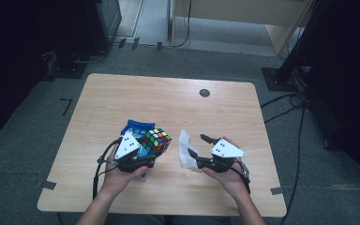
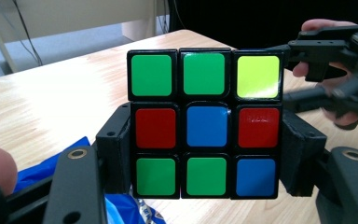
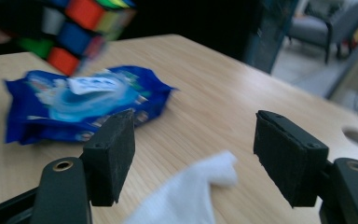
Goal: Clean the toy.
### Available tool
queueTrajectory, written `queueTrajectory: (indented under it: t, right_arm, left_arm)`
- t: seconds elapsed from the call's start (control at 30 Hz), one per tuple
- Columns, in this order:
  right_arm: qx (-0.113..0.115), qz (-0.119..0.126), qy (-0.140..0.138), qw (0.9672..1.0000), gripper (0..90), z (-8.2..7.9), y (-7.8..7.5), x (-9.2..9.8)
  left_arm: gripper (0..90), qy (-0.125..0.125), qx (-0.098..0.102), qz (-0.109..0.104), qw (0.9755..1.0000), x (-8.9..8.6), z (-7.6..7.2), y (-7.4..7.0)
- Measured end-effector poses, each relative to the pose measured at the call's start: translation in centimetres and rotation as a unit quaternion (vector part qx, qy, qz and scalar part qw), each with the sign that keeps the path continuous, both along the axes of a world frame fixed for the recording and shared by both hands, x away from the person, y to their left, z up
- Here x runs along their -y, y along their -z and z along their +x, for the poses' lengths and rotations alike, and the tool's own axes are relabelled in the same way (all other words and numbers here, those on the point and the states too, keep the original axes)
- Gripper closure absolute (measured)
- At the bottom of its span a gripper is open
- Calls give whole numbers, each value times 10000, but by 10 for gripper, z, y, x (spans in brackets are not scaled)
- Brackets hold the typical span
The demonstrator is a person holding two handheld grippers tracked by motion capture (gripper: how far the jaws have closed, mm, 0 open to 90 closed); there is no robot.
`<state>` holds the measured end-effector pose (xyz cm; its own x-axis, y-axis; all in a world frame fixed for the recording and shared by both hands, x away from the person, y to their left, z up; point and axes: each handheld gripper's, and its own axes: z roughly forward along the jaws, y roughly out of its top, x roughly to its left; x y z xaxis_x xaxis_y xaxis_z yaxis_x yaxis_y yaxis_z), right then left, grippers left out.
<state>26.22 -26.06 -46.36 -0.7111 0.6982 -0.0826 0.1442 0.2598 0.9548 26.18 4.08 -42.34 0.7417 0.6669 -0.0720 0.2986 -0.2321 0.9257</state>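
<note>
Left gripper [image 2: 205, 154] clamped on the puzzle cube [image 2: 205, 123], one black pad pressed flat on each side of the cube's middle and bottom rows, the face toward the left gripper view reading green, green, yellow across the top, red, blue, red in the middle, green, green, blue below. Seen from the high view: the same left gripper [image 1: 146, 149] holding the cube [image 1: 157, 140] just above the front-left part of the wooden table [image 1: 122, 93], directly over a blue wipes packet [image 1: 133, 126] lying flat beneath it. Right gripper [image 3: 193, 156] released, jaws spread apart with nothing pressed between them, a white wipe [image 3: 186, 196] lying on the table under the gap and not touching either pad. From above: right gripper [image 1: 198, 145] just beside that wipe [image 1: 185, 149], near the table's front middle, the cube a little way off to its left. Beyond the right gripper's jaws, blurred: the blue packet [image 3: 84, 109] and, above it, the raised cube [image 3: 79, 28].
</note>
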Motion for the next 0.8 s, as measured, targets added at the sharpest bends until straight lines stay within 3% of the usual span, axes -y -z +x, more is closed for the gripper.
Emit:
queueTrajectory:
  t: [0.13, 0.23, 0.37, 0.5, 0.57, 0.67, 0.77, 0.8]
  right_arm:
    - [639, -143, -490, 9967, 282, -11, 1, -22]
    - [1143, -256, -606, 9913, 276, -18, 2, -36]
    - [1476, -465, -691, 9855, 254, -23, 4, -48]
    - [1795, -592, -682, 9796, 242, -27, 3, -52]
    - [1950, -745, -744, 9751, 241, -29, 3, -55]
    - [2131, -1004, -740, 9690, 242, -32, 5, -62]
    - [2267, -1164, -690, 9645, 265, -33, 7, -65]
    - [2267, -1164, -690, 9645, 265, -33, 7, -65]
  left_arm:
    - [342, 100, -126, -56, 9999, 2, 0, -3]
    - [342, 212, -198, -96, 9995, 4, 0, -5]
    - [342, 341, -270, -96, 9990, 7, 0, -7]
    - [342, 510, -446, 34, 9977, 12, 1, -7]
    - [341, 579, -541, 73, 9968, 15, 1, -6]
    - [342, 695, -689, 110, 9951, 19, 0, -6]
    - [341, 809, -778, 182, 9935, 23, 0, -5]
    - [341, 809, -778, 182, 9935, 23, 0, -5]
